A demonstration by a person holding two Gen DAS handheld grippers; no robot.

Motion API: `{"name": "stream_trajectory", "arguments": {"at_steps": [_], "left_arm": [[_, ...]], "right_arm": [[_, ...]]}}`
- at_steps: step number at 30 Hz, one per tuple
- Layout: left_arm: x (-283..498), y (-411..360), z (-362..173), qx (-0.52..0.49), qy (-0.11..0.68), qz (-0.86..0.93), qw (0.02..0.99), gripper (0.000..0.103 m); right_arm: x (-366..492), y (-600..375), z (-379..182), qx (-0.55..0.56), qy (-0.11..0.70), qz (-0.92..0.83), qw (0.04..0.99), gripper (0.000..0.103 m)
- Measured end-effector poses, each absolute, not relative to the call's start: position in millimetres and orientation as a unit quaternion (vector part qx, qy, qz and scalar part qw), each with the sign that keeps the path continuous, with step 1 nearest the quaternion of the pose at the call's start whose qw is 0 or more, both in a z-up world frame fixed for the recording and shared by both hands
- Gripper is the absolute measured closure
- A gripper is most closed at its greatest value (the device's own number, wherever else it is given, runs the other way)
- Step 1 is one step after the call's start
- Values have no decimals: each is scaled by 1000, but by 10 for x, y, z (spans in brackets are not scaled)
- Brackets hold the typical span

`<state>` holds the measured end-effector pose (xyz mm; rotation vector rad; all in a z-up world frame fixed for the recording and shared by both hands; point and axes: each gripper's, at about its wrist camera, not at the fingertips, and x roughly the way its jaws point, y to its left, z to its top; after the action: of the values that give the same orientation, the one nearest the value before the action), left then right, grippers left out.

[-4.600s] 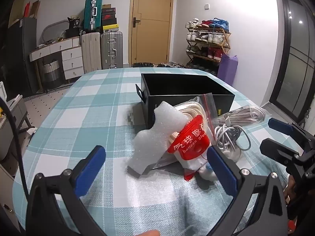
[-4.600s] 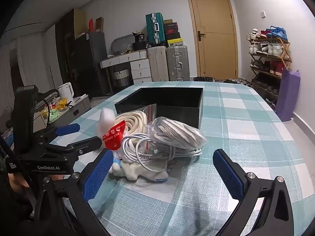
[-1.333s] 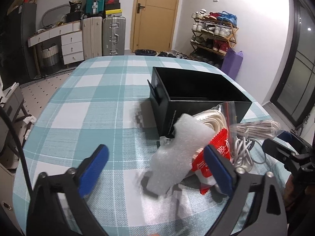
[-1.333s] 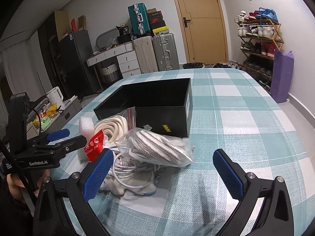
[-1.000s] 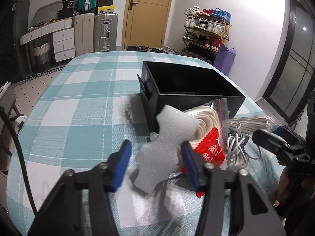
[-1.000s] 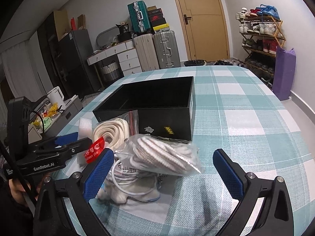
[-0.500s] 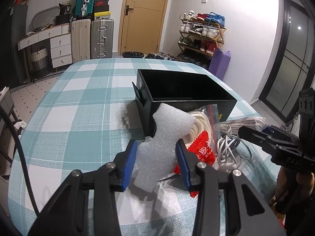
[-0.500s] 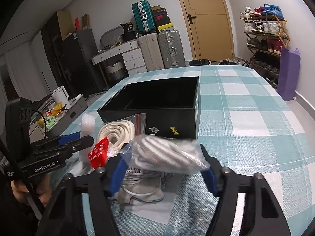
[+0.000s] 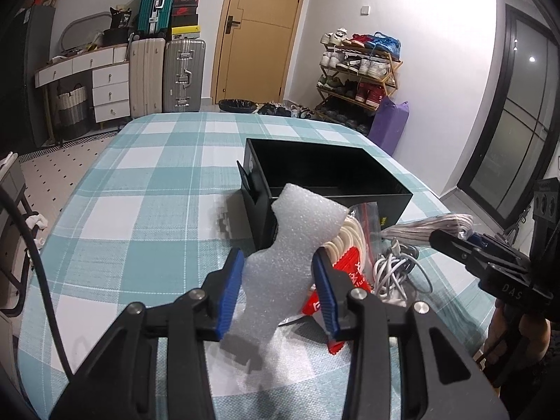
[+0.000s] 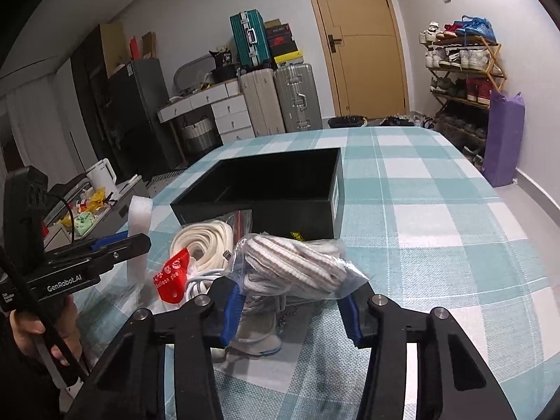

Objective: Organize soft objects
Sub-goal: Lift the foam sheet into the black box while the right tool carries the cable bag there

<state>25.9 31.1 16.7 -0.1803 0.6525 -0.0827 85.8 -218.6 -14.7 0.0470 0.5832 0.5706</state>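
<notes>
Both tools loaded up right now. Left tool (image 9: 276,292) pinched on the white foam piece (image 9: 290,245), pads squeezing its narrow waist, foam standing up just in front of the black box (image 9: 329,189). Right tool (image 10: 292,309) just been closing, now clamped on the clear bag of striped cord (image 10: 297,266), which sits on top of the pile near the box's front wall.

Could go sideways a few ways, imo. Bag plastic looks slick, so might slide out of the pads on the lift. White cable (image 10: 201,280) tangled right underneath, could snag and drag the red packet (image 10: 173,274) or the cream rope bag (image 10: 206,241) along. Foam likely squishy, so might twist or pop free.

Versus a few seconds back: both tools wide apart then, hanging short of the pile, nothing gripped. Foam and bag leaning in the heap.
</notes>
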Motion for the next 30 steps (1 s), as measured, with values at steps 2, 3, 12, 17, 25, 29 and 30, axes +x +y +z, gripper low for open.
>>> {"name": "stream_trajectory", "arguments": {"at_steps": [2,3,12,17,25,29,30], "left_arm": [[251,309,182,-88,318,-41,943,64],[249,310,195,-88,317,-41,944,64],[203,285,335,-87,305,-42,948,64],[205,290,429,-89,298,-44,949,64],[276,276,573,-92,289,-54,951,64],[347,255,613,-87,288,-55,952,64],[368,251,623,-87,288,-55,952,64]], "right_arm": [[819,-2223,-110,26,276,277,920,56],[797,-2242,-90,28,272,277,921,56],[598,-2401,134,41,231,286,929,56],[535,-2470,270,51,214,292,931,56],[503,-2483,505,46,193,301,933,56],[545,-2451,584,41,188,306,932,56],[552,-2436,606,39,185,307,933,56]]}}
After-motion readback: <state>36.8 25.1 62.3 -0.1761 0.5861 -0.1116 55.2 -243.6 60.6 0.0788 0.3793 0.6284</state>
